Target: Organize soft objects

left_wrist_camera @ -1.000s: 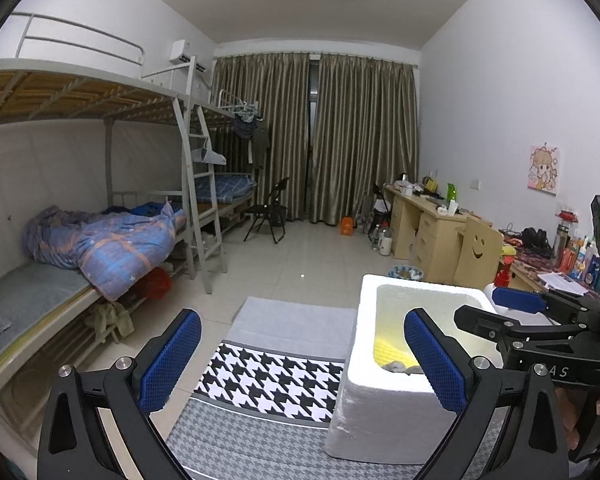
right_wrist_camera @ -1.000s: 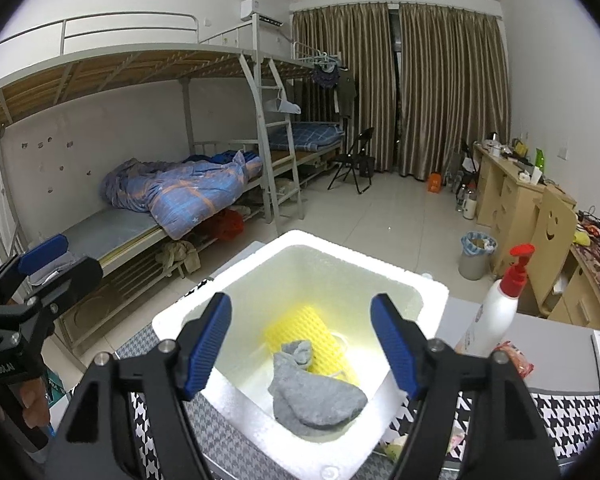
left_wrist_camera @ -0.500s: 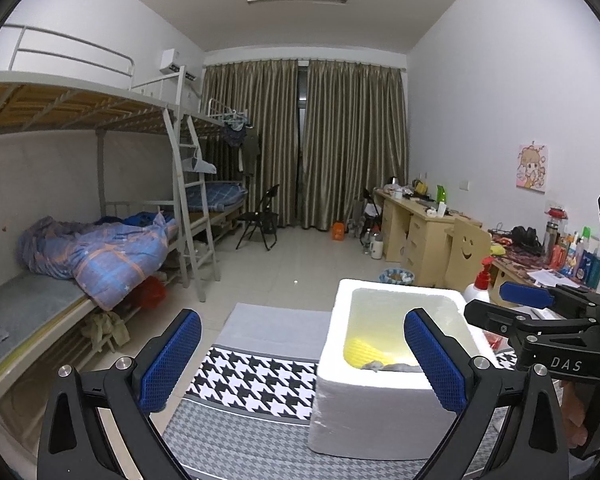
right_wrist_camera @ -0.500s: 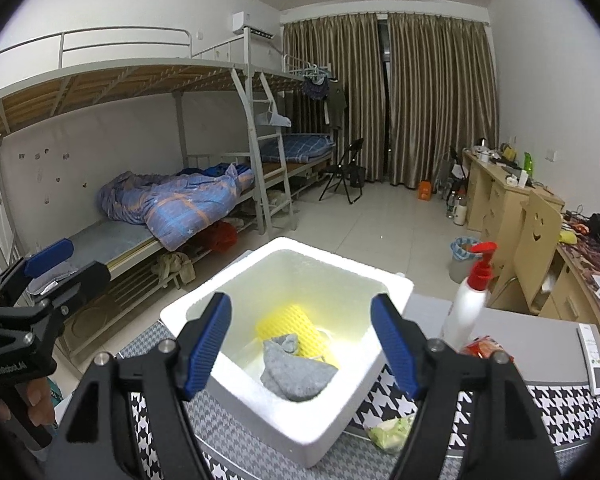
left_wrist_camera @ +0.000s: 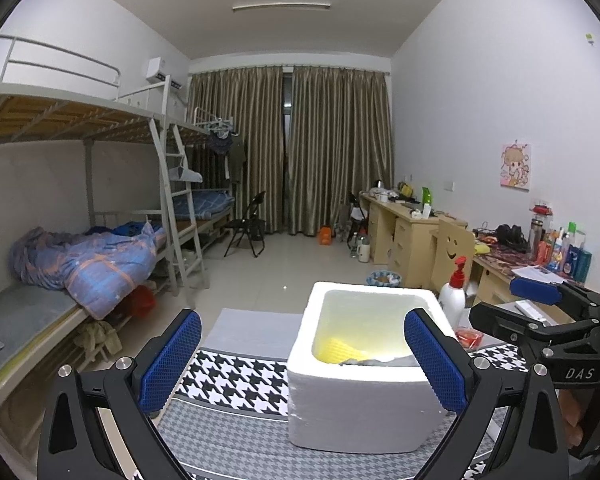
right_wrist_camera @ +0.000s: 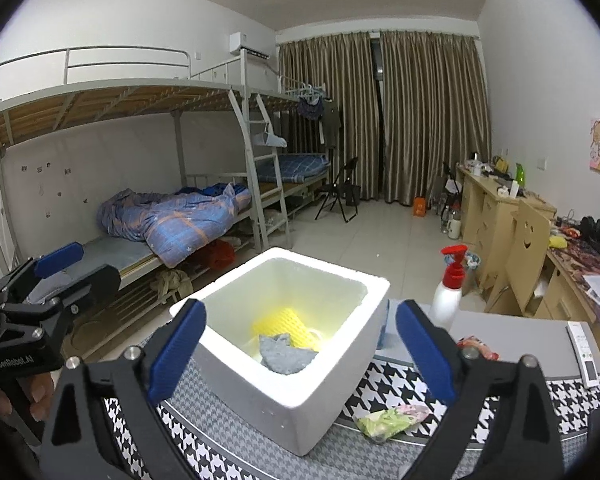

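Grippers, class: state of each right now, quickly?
Left gripper: open, holding nothing.
Right gripper: open, holding nothing.

The right claw [left_wrist_camera: 540,312] reads "DAS"; the left claw [right_wrist_camera: 56,268], "GenRobot.AI".

A white foam box [right_wrist_camera: 300,364] stands upright and open-topped on the houndstooth-patterned surface [right_wrist_camera: 396,390]. Inside it a yellow mesh-textured soft piece [right_wrist_camera: 286,322] leans against the bottom, and a crumpled grey cloth [right_wrist_camera: 286,356] lies in front of it, partly overlapping it. Outside, just beside the box's near right corner, a pale green soft bundle [right_wrist_camera: 388,420] lies on the surface.
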